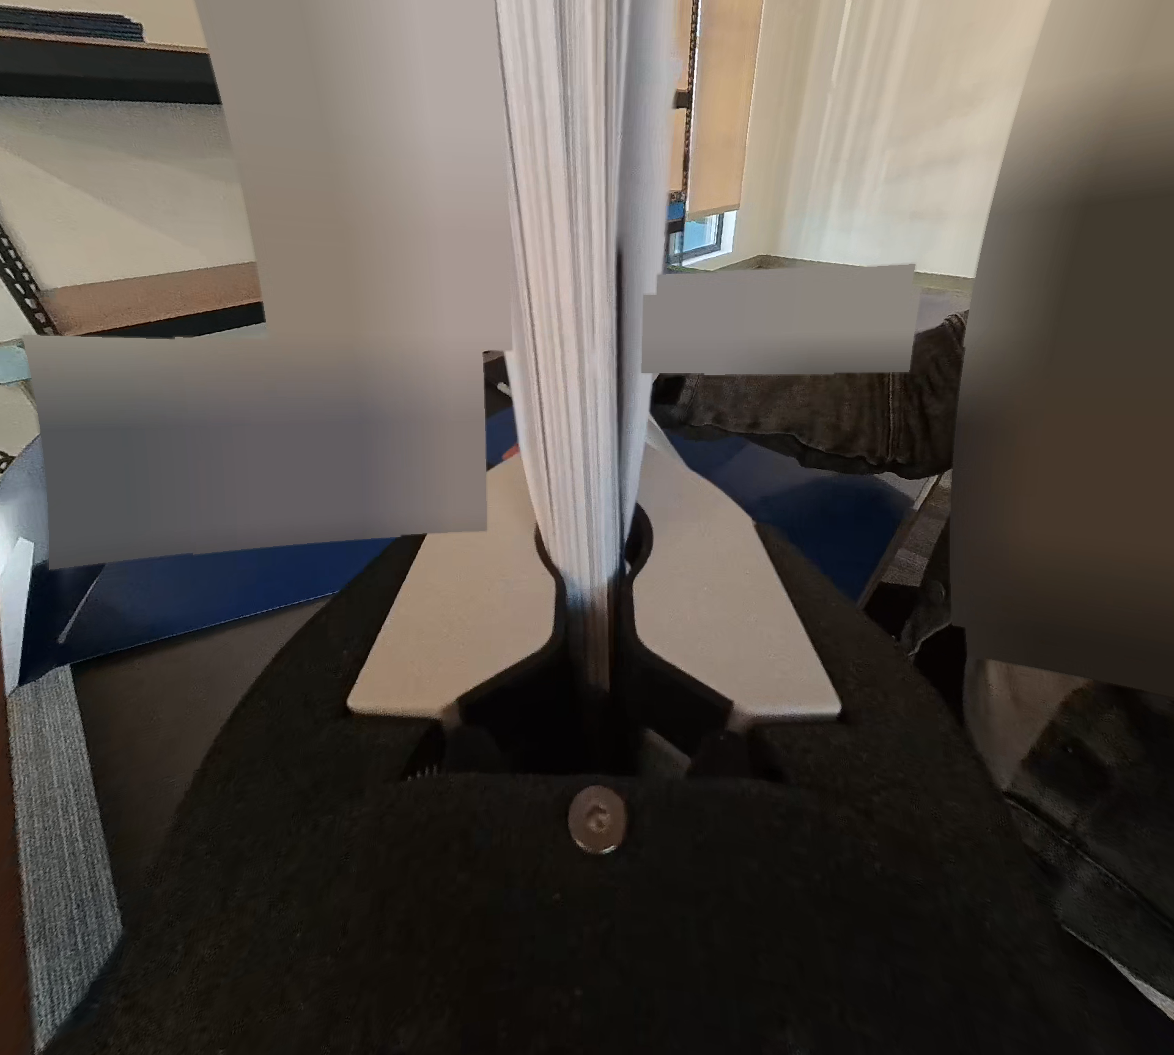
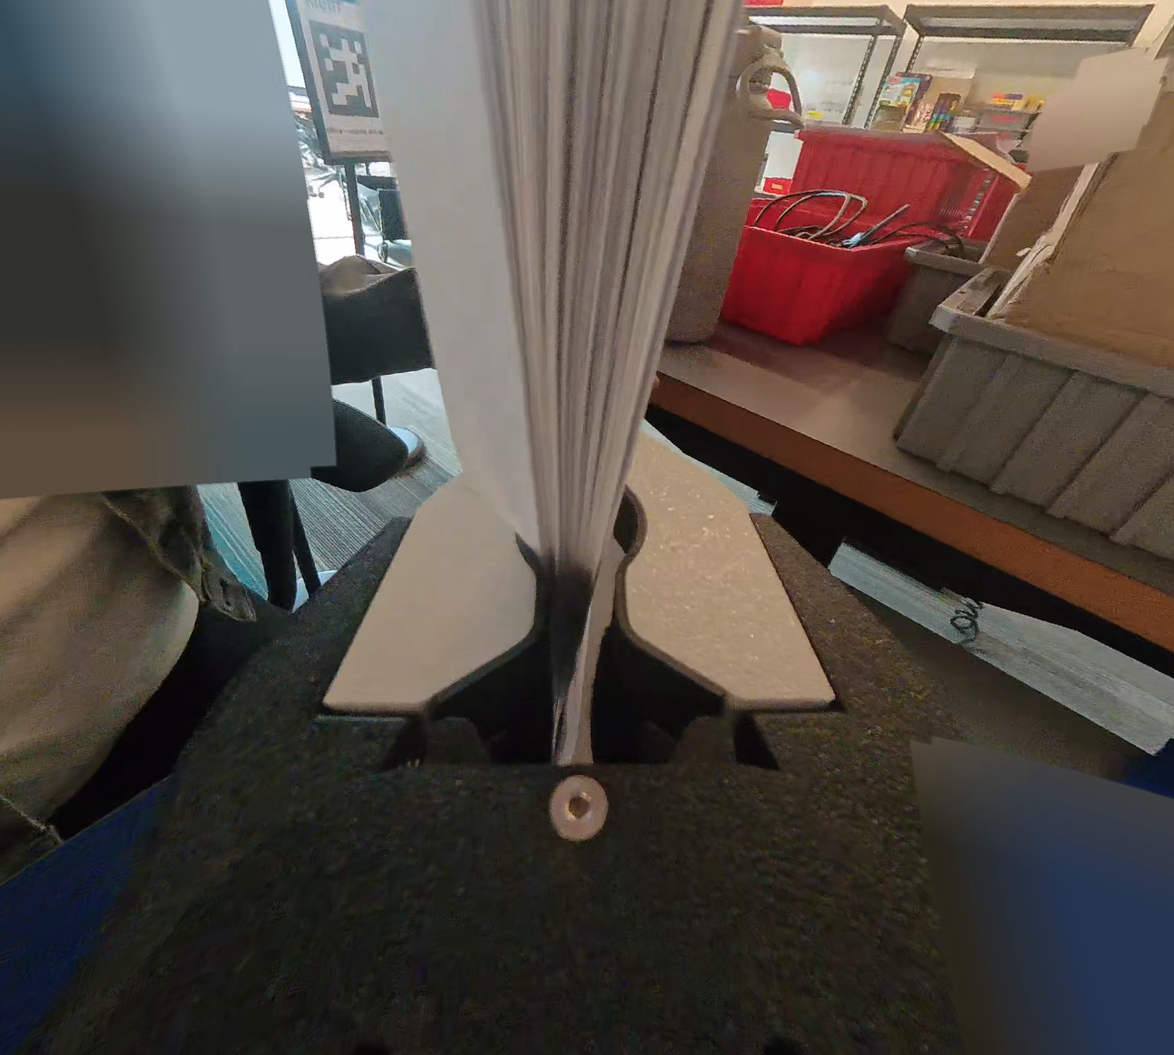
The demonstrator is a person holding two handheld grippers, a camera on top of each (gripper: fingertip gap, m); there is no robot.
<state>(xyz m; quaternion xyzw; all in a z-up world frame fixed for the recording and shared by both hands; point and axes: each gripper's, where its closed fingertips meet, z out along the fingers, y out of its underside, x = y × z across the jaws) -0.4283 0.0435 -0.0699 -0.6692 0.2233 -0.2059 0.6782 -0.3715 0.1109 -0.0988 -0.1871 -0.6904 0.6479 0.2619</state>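
Note:
My left gripper (image 1: 581,471) is shut on a thick stack of white paper sheets (image 1: 565,198) that stands on edge between its two grey fingers (image 1: 470,599) and rises out of the top of the left wrist view. My right gripper (image 2: 572,484) is shut on a stack of white sheets (image 2: 591,166) in the same way, clamped between its grey fingers (image 2: 699,599). Whether both hold the same stack I cannot tell. The sheets fan out wider toward the top in both views.
A blue surface (image 1: 209,592) lies below the left gripper, with a shelf (image 1: 101,52) at the left. A person's dark sleeve (image 1: 826,421) shows at the right. In the right wrist view a wooden table (image 2: 826,427) holds red bins (image 2: 819,287) and a grey crate (image 2: 1048,427). A marker sign (image 2: 343,71) stands behind.

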